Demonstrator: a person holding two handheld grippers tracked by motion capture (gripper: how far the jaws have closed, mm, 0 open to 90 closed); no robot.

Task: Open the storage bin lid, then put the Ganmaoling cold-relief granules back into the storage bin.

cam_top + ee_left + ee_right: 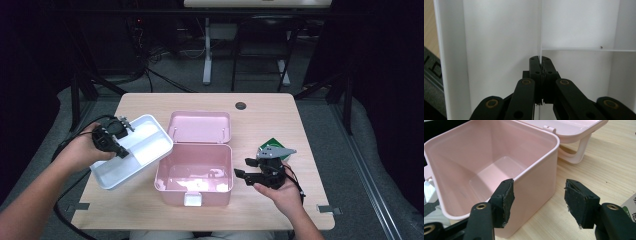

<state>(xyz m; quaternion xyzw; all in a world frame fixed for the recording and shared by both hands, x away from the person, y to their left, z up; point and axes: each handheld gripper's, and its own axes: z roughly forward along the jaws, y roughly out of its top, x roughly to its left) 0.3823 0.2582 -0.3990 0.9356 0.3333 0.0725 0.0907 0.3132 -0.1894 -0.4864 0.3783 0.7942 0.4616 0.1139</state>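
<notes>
While clamped on the thin inner divider of a white tray (131, 151), left hand-held gripper (119, 145) holding that tray tilted over the worktop (280, 117), just left of an open pink box (194, 176), tray edge overlapping the box's left rim. Right hand-held gripper (539, 200) released, jaws apart, one pad inside the box's right wall, the other outside, neither pressing. Box lid (200, 126) lying open behind. Green packet (272, 145) beyond the right hand

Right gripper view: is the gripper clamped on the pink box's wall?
No. The right gripper is open, one pad inside the rim of the pink box and the other standing clear outside the wall.
</notes>
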